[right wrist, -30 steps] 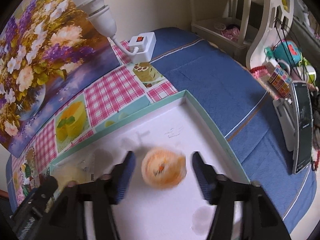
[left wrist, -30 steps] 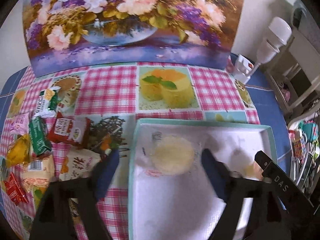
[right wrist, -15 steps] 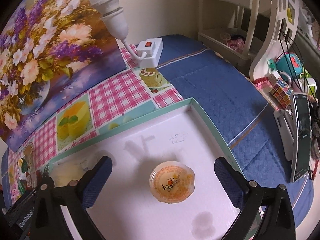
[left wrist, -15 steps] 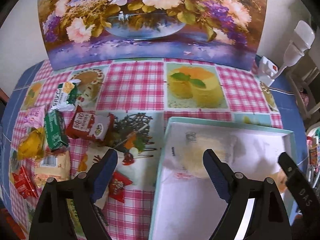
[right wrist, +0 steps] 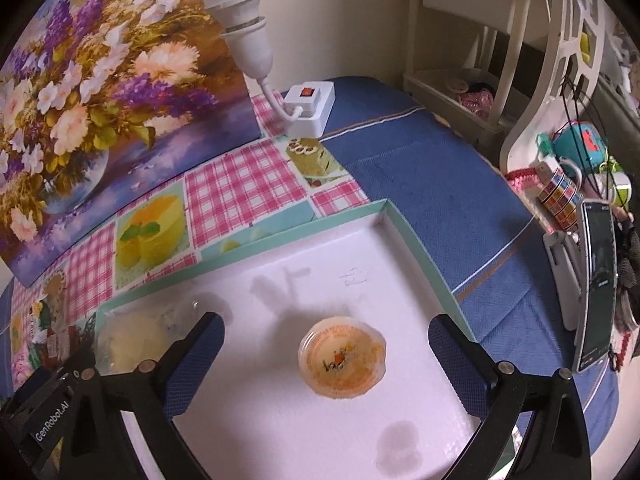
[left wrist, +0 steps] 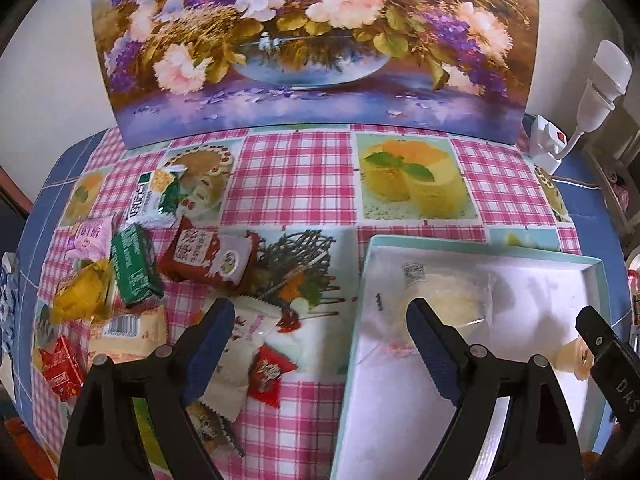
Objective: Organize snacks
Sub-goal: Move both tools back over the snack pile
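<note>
- The right gripper [right wrist: 324,356] has its two fingers spread wide, and nothing is pressed between them.
- An orange jelly cup [right wrist: 342,358] stands on the white floor of the shallow box [right wrist: 420,248], between the right fingers but touching neither of them.
- The box has a pale green rim and lies on the table, partly on the checked cloth [right wrist: 240,184] and partly on the blue cloth [right wrist: 432,184].
- A clear packet with a pale yellow cake [left wrist: 456,300] lies in the box near its far left corner; in the right wrist view it shows at the left, behind the left finger [right wrist: 192,364].
- The left gripper [left wrist: 320,352] has its fingers apart too and holds nothing. Its left finger is over the loose snacks and its right finger is over the box.
- On the checked cloth at the left of the box lies a heap of wrapped snacks: a red packet with a round label [left wrist: 208,258], a green bar [left wrist: 134,270], a green and white biscuit packet [left wrist: 154,198], a pink packet [left wrist: 90,236], a yellow packet [left wrist: 82,296], and a small red candy [left wrist: 270,374] just beside the left finger.
- A flower painting [left wrist: 312,48] stands at the back of the table.
- A white bulb on a socket [right wrist: 240,12] rises from a plug box with a red switch [right wrist: 310,108] near the painting.
</note>
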`<act>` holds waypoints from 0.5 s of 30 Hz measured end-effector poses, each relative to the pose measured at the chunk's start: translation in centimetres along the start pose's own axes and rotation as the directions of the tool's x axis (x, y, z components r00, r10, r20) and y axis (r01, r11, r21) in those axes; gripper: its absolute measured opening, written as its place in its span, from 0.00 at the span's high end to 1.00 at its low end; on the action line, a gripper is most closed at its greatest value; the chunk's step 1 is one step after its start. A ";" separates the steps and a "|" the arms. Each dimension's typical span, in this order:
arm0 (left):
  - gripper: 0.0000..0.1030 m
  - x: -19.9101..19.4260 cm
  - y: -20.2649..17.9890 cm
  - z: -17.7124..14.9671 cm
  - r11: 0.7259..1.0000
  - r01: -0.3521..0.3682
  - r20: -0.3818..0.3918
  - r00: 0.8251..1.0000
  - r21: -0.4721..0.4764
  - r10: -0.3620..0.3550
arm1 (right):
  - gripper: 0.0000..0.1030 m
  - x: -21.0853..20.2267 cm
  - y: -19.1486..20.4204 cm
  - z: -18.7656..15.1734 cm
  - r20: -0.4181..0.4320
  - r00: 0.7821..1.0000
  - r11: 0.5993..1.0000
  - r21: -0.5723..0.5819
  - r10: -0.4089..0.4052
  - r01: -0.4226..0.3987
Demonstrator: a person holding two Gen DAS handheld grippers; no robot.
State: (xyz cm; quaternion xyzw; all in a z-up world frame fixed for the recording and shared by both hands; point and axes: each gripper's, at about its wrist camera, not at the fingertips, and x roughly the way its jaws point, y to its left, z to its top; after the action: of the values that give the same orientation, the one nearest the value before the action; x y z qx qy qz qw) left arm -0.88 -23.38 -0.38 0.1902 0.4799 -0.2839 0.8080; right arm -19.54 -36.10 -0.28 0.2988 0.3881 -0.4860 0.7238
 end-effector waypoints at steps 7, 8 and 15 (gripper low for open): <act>0.14 -1.8 2.6 -0.6 0.999 0.005 0.004 1.000 -0.038 -0.005 | 0.00 -1.7 0.6 -0.4 -0.008 1.000 0.999 -0.028 0.027 -0.027; 0.14 -2.2 3.0 -0.8 0.999 0.000 0.010 1.000 -0.039 0.001 | 0.00 -1.9 0.7 -0.4 -0.008 1.000 0.999 -0.032 0.028 -0.028; 0.14 -4.9 5.9 -1.2 0.999 -0.010 0.057 0.998 -0.050 0.013 | 0.00 -4.4 1.8 -0.8 0.014 0.994 0.993 -0.038 0.109 -0.109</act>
State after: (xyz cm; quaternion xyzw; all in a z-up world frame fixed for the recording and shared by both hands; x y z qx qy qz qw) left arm 0.27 -16.79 3.55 0.1647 0.4625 -0.2726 0.8274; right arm -19.08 -32.72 3.17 0.3022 0.3743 -0.4409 0.7578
